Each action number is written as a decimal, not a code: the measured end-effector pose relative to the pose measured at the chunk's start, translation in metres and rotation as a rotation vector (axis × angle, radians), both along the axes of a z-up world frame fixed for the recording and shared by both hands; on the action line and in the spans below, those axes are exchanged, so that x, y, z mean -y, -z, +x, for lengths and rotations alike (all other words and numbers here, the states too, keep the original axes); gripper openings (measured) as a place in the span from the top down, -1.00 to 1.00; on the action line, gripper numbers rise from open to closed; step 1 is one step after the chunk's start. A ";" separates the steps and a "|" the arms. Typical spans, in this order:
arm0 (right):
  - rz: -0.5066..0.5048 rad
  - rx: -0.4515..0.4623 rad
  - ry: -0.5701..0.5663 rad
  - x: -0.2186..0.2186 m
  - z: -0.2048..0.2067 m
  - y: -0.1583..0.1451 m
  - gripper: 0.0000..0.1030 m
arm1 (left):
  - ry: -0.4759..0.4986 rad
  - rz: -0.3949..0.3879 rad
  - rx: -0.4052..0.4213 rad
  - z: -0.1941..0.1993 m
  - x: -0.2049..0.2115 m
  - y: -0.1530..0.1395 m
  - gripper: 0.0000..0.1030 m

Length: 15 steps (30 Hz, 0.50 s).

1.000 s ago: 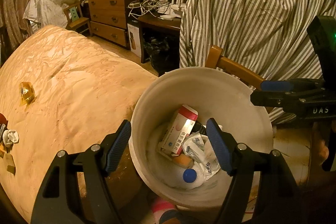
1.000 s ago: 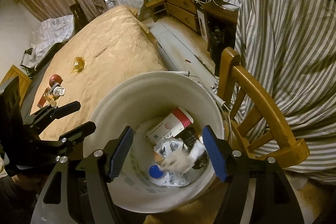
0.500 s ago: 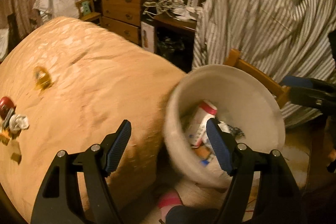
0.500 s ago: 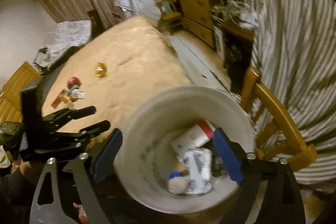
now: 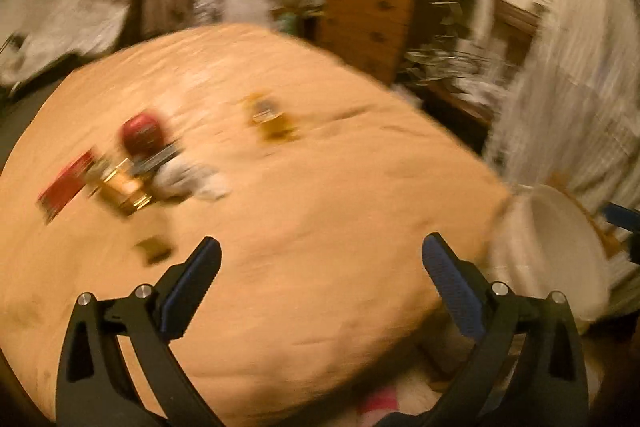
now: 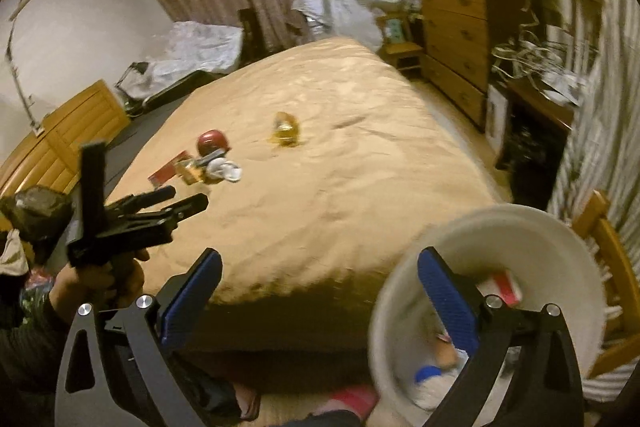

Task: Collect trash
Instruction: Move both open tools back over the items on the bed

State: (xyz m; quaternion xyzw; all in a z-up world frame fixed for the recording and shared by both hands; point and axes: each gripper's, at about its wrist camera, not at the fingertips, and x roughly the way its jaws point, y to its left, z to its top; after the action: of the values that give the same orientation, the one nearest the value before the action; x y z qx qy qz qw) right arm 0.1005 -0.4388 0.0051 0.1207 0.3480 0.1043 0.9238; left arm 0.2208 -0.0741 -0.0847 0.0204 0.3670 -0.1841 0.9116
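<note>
One bed (image 6: 320, 163), one white bin (image 6: 520, 227)

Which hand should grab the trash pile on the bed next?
Probably the left. The left gripper is open, empty and nearest the cluster with the crumpled white tissue on the tan bedspread. The right gripper, also open and empty, hangs by the round white bin.

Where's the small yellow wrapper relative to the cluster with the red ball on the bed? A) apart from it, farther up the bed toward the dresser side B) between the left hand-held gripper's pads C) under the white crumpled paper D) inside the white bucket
A: the yellow wrapper lies alone on the bedspread, clear of the red ball cluster.
</note>
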 end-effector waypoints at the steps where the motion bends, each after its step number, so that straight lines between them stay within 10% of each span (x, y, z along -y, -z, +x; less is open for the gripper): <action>1: 0.003 0.001 -0.013 -0.008 0.004 0.002 -0.90 | -0.043 0.000 -0.012 0.007 -0.019 0.007 -0.89; 8: 0.040 -0.005 -0.059 -0.057 0.035 0.024 -0.90 | -0.269 0.011 -0.142 0.043 -0.120 0.053 -0.89; 15: 0.023 -0.018 -0.099 -0.090 0.064 0.050 -0.90 | -0.296 0.028 -0.130 0.073 -0.128 0.063 -0.89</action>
State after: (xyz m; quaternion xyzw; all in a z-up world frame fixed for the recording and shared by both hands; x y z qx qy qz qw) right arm 0.1642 -0.3492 -0.0454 0.1147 0.3607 0.1528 0.9129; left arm 0.2934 0.0543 -0.1481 -0.0333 0.4269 -0.0436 0.9026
